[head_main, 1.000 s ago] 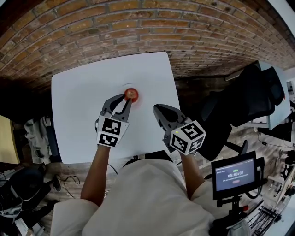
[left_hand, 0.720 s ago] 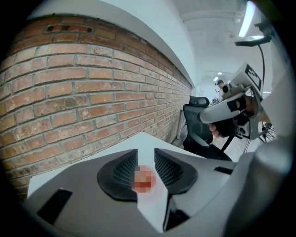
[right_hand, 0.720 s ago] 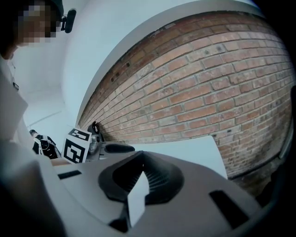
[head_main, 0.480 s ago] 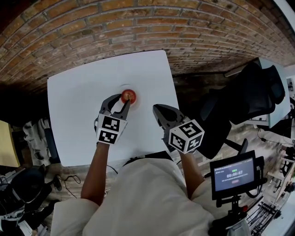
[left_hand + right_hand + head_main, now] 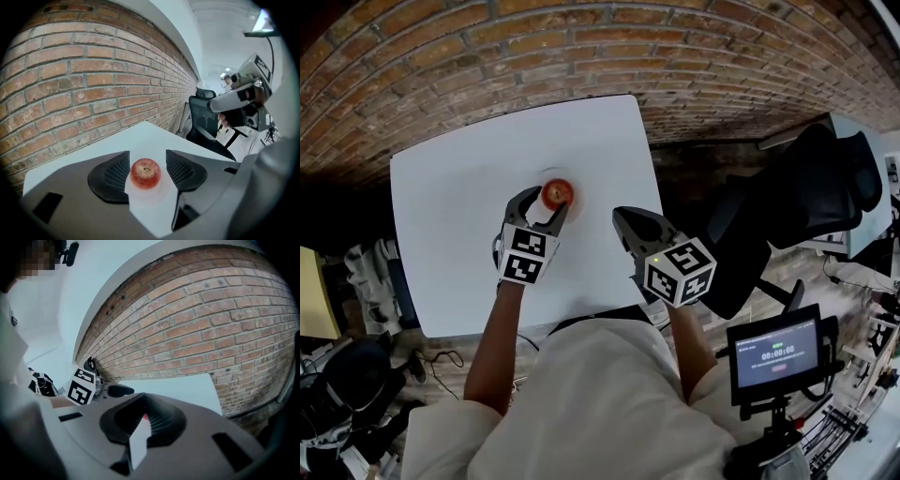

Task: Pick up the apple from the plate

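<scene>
A red apple sits upright on a pale, barely visible plate near the middle of the white table. My left gripper straddles it, and its jaws are opening. In the left gripper view the apple stands between the two ribbed pads, a thin gap showing on each side, with the plate under it. My right gripper hovers over the table's right edge, its jaws together with nothing in them. In its own view the right gripper points toward the left one's marker cube.
A brick wall runs behind the table. A black office chair stands to the right. A small screen on a stand is at the lower right. Dark gear and cables lie on the floor at the left.
My left gripper has come down and forward, and its jaws have spread from nearly together to either side of the apple. The right gripper has barely shifted.
</scene>
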Demonstrator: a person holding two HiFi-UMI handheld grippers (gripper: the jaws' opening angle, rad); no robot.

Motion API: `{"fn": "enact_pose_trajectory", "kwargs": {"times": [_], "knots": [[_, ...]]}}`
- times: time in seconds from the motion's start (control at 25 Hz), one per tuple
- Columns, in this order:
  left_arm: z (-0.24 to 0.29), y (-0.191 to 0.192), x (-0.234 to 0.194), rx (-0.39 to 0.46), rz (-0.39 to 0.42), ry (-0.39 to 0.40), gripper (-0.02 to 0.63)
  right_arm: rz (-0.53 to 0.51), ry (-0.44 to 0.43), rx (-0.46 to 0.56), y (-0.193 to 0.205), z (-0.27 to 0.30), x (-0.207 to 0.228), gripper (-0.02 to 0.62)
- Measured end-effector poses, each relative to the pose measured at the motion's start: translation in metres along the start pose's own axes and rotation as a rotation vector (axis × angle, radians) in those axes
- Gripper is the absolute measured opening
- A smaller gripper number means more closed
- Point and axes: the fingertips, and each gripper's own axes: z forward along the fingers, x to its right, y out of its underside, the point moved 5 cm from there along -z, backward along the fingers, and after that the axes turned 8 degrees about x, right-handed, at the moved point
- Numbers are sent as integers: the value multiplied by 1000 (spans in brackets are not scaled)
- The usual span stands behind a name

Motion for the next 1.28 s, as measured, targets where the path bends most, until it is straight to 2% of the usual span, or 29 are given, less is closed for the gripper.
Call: {"fn": "enact_pose_trajectory", "kwargs": {"times": [0.4, 0.8, 0.92, 1.28], "knots": [[18, 30, -4, -90, -17, 26, 304, 10, -12, -49, 11, 14, -5, 3], [42, 46, -6, -151, -41, 45, 347, 32, -18, -95, 23, 29, 5, 3], [50, 49, -6, -167, -46, 41, 347, 42, -21, -107, 26, 31, 11, 3], [60, 59, -11, -201, -31, 19, 408, 55, -27, -133, 33, 40, 16, 3]]}}
